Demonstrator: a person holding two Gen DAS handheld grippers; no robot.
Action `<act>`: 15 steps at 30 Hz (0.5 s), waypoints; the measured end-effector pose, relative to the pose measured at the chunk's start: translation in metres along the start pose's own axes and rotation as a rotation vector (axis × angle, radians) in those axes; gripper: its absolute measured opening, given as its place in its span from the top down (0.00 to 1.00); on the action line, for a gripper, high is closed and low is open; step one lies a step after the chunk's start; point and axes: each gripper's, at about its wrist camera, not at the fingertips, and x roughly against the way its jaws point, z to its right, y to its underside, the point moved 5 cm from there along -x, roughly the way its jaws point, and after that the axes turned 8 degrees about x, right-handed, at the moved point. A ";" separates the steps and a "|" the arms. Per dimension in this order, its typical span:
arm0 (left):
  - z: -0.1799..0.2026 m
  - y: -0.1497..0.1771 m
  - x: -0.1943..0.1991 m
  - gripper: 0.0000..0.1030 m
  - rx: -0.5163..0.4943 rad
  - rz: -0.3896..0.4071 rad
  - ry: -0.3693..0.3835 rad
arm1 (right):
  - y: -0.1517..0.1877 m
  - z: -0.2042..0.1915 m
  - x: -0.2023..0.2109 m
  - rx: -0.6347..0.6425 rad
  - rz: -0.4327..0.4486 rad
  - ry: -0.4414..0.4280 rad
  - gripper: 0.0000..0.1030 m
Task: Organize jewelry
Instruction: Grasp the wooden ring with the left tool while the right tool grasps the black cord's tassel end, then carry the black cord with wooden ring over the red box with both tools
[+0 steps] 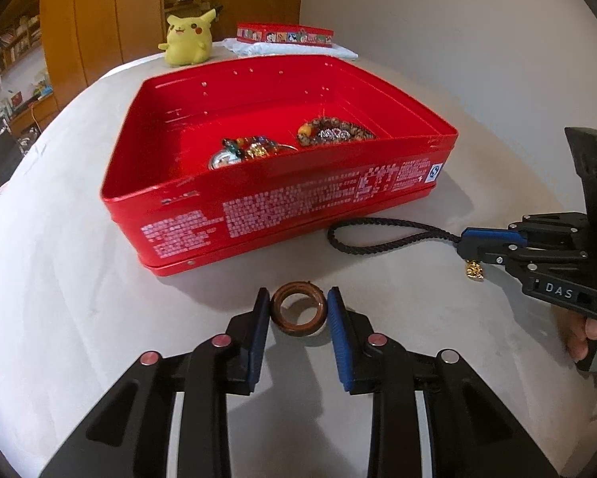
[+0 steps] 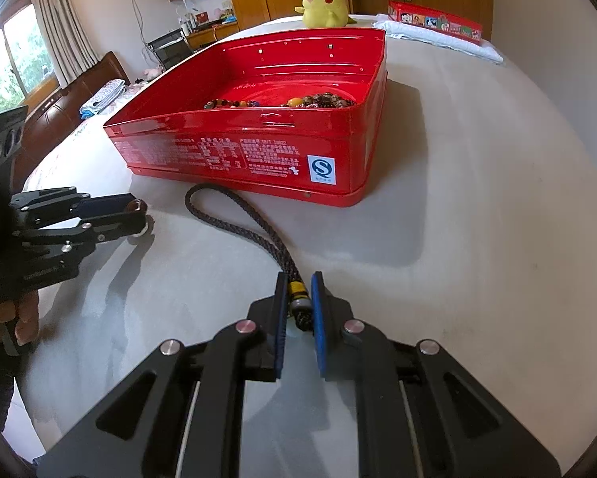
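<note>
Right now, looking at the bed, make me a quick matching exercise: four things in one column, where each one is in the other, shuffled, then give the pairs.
Things:
1. Wooden ring
2. Black cord
3. Bead bracelets
4. Yellow plush

Places:
A. Inside the red tin
B. Between the left gripper's fingers, on the sheet
C. Beyond the tin, at the far end
D. Clamped at one end in the right gripper, looped in front of the tin

Pairs: 1-B, 2-D, 3-A, 4-C
</note>
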 end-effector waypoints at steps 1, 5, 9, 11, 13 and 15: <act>0.000 -0.001 0.004 0.72 -0.003 0.008 -0.003 | 0.000 0.000 0.000 0.001 -0.001 0.000 0.91; 0.004 -0.002 0.019 0.72 -0.013 0.028 -0.020 | 0.000 -0.004 0.006 0.003 0.003 0.002 0.91; 0.009 -0.005 0.039 0.72 -0.025 0.058 -0.016 | -0.003 -0.006 0.014 0.006 0.013 0.004 0.91; 0.013 -0.005 0.049 0.72 -0.035 0.075 -0.016 | -0.005 -0.009 0.020 0.012 0.019 0.006 0.91; 0.015 -0.006 0.058 0.72 -0.043 0.089 -0.017 | -0.008 -0.012 0.026 0.020 0.028 0.007 0.91; 0.017 -0.007 0.067 0.72 -0.050 0.103 -0.015 | -0.010 -0.015 0.032 0.029 0.034 0.010 0.91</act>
